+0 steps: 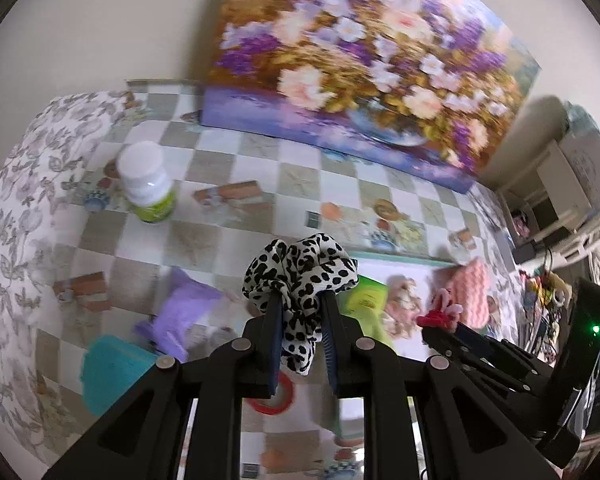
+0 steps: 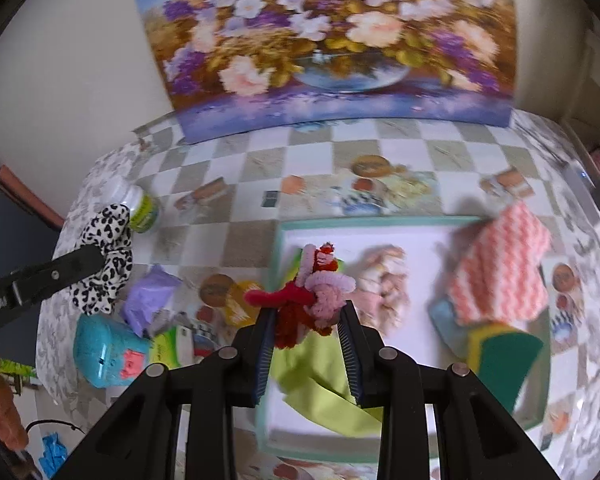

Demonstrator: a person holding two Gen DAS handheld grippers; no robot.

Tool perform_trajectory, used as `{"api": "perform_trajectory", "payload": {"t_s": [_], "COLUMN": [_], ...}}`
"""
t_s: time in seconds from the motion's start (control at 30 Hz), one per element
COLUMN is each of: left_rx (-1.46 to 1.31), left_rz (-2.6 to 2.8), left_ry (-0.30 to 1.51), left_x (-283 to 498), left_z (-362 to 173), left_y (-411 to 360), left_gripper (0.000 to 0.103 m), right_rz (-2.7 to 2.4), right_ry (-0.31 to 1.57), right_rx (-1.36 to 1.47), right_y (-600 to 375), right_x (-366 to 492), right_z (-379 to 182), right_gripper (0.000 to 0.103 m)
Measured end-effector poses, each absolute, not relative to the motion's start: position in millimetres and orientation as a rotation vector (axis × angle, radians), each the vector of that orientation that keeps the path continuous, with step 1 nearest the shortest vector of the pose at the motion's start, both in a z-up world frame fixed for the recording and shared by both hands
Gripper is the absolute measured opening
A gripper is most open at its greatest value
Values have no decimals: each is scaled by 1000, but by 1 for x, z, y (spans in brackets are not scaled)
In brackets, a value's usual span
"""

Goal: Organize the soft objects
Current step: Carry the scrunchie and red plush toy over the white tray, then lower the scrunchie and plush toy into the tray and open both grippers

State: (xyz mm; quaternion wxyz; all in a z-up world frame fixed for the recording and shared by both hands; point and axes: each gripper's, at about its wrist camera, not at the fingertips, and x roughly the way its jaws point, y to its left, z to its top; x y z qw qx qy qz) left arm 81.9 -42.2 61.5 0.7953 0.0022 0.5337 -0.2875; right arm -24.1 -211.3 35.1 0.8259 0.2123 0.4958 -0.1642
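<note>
Soft objects are being gathered into the shallow teal-rimmed tray [image 2: 380,222], which lies on the checked surface [image 2: 340,148] at about four o'clock of the right wrist view. In it already lie a pink-and-white knitted cloth [image 2: 500,264], a green cloth [image 2: 320,376], a pale plush piece [image 2: 384,284] and a sponge [image 2: 504,360].

The step in hand looks like the carry: both tongs are loaded and held above the surface. The left tongs [image 1: 300,312] are clamped on a black-spotted white scrunchie [image 1: 300,268], at nine o'clock of the tray and not yet over it. The right tongs [image 2: 306,320] grip a small red-and-pink fuzzy toy [image 2: 312,280] above the tray's near-left part.

Next, I judge, each load wants lowering onto bare tray floor and then a release. The left one must first travel toward three o'clock, past the white bottle [image 1: 148,184] and the lilac wrapper [image 1: 184,312].
</note>
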Motion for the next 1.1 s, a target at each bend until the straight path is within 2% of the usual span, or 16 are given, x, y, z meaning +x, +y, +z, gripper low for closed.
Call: {"api": "perform_trajectory", "payload": {"t_s": [0.73, 1.1], "left_rx": [126, 119], "left_rz": [-765, -786], "left_ry": [1231, 1273], "left_x": [35, 42], "left_z": [-8, -35], "left_y": [-171, -195], "left_gripper": [19, 19], "right_rz": [-487, -503], "right_ry": [1064, 1074], "right_rx": [648, 684], "right_y": [-305, -325], "right_x": [-61, -60], "right_z": [-3, -16], "right_gripper": [33, 33]}}
